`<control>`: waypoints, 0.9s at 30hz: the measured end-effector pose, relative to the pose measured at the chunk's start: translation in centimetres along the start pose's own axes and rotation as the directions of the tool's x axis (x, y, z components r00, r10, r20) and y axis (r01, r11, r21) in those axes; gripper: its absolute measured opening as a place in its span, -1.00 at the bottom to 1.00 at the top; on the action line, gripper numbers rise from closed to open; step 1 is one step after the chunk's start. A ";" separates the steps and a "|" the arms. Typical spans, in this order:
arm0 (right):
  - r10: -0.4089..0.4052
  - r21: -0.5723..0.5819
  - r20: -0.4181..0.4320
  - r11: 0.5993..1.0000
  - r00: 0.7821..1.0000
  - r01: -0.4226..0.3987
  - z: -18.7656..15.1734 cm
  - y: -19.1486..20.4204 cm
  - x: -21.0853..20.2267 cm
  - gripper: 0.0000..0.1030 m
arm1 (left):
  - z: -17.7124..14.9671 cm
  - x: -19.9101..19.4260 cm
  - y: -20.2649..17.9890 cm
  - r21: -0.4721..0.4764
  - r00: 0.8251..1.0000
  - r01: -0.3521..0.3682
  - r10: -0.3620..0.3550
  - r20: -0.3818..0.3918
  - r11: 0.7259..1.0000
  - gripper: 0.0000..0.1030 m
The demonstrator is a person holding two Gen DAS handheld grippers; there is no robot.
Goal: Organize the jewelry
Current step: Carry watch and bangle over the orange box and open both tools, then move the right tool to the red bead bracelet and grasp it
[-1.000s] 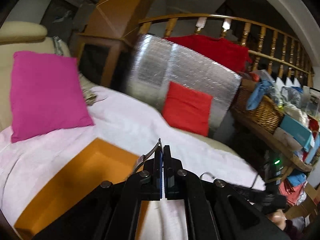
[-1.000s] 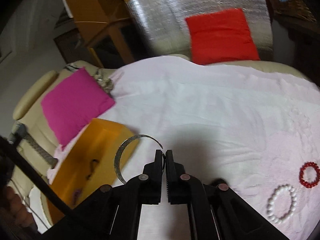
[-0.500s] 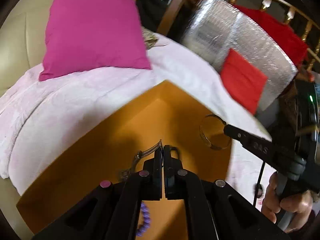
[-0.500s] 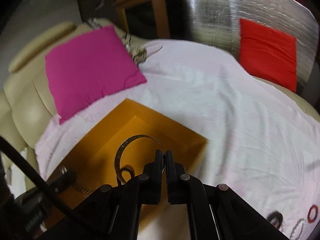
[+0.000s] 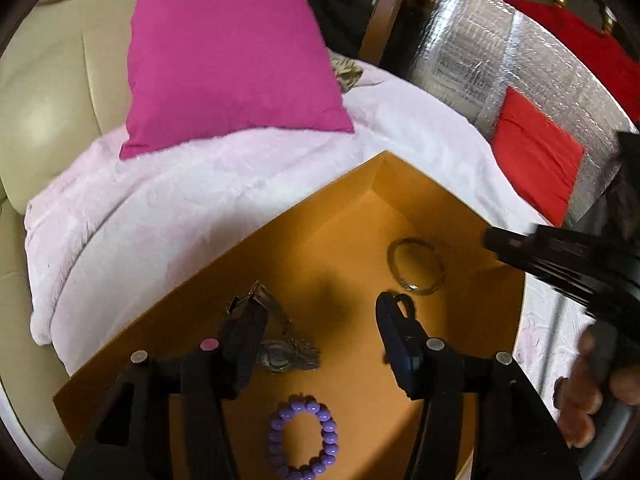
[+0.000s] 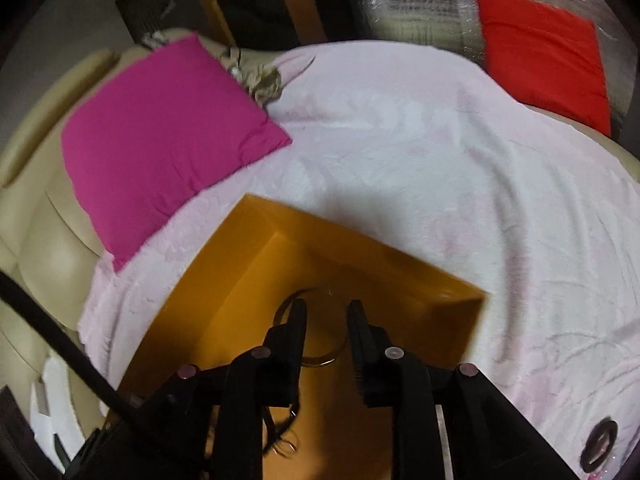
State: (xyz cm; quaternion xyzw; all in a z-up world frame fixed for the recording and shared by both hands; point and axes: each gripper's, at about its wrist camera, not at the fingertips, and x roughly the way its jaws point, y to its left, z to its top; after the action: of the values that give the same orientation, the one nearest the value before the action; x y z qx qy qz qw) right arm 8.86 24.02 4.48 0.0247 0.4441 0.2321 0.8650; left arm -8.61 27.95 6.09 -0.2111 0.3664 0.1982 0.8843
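Here both tools are hanging over the orange box point(image 5: 420, 208), holding nothing. The left tool point(image 5: 320, 328) is gaping wide above a metal watch point(image 5: 276, 344), with a purple bead bracelet point(image 5: 303, 438) lying nearer the camera. The right tool point(image 6: 326, 320) is standing partly open over a metal bangle point(image 5: 416, 266) on the box floor.
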 end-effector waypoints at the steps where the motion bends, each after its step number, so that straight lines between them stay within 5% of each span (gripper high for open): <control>1: 0.006 0.013 0.026 1.000 1.000 -0.007 -0.2 -1.1 -1.5 -0.53 | 0.0 -0.1 -0.3 0.007 1.000 -0.003 0.003 0.008 1.000 0.14; 6: 0.001 0.068 0.119 0.998 0.993 -0.010 -2.4 -6.4 -8.0 -0.53 | -0.7 -1.7 -4.1 0.098 0.996 0.000 -0.009 0.091 0.995 0.29; 12: -0.111 0.212 0.189 0.975 0.976 0.069 -7.2 -16.9 -16.0 -0.50 | -2.3 -3.7 -9.2 0.194 0.983 0.058 -0.090 0.162 0.979 0.39; 15: -0.176 0.321 0.213 0.942 0.961 0.101 -10.3 -22.2 -19.3 -0.37 | -2.7 -3.2 -11.2 0.242 0.985 0.066 -0.101 0.138 0.968 0.44; 21: -0.240 0.500 0.246 0.861 0.939 0.089 -15.9 -29.7 -22.9 -0.36 | -1.3 -1.1 -7.8 0.031 0.993 0.089 -0.091 0.070 0.996 0.44; 27: -0.274 0.584 0.250 0.807 0.929 0.081 -18.4 -33.6 -23.3 -0.37 | 0.1 -2.4 -2.3 -0.078 0.989 0.035 -0.023 0.149 0.996 0.45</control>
State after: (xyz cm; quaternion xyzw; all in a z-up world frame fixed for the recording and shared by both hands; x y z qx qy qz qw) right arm -4.34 -18.83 2.59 0.2746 0.3457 0.0002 0.8972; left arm -8.93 25.59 8.39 -0.2367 0.2883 0.2151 0.9026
